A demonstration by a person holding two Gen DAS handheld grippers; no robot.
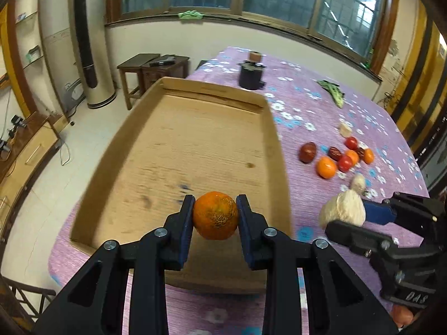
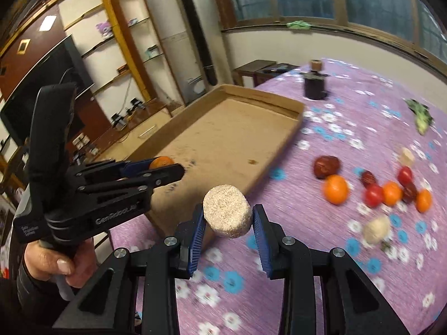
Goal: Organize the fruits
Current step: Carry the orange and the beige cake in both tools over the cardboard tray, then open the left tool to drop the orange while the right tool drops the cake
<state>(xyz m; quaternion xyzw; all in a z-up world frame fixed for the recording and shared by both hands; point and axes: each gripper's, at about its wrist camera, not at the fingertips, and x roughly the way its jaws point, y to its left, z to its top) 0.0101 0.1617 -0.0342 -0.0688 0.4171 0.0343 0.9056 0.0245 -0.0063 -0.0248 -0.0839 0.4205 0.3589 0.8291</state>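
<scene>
My left gripper (image 1: 215,209) is shut on an orange tangerine (image 1: 215,215) and holds it over the near end of a shallow cardboard tray (image 1: 275,128). My right gripper (image 2: 227,222) is shut on a beige round cake-like piece (image 2: 226,214), just right of the tray's near corner (image 2: 299,111). The right gripper also shows in the left wrist view (image 1: 360,217), and the left gripper in the right wrist view (image 2: 167,167). A loose pile of tangerines (image 2: 336,189), red tomatoes (image 2: 373,194) and dark red dates (image 2: 326,166) lies on the purple flowered cloth (image 2: 349,139).
A black pot (image 1: 251,74) stands at the far end of the table. Green vegetables (image 1: 332,90) lie far right. Another beige piece (image 2: 377,228) lies near the fruit pile. Small wooden stools (image 1: 152,69) and a tall air conditioner (image 1: 89,42) stand beyond the table.
</scene>
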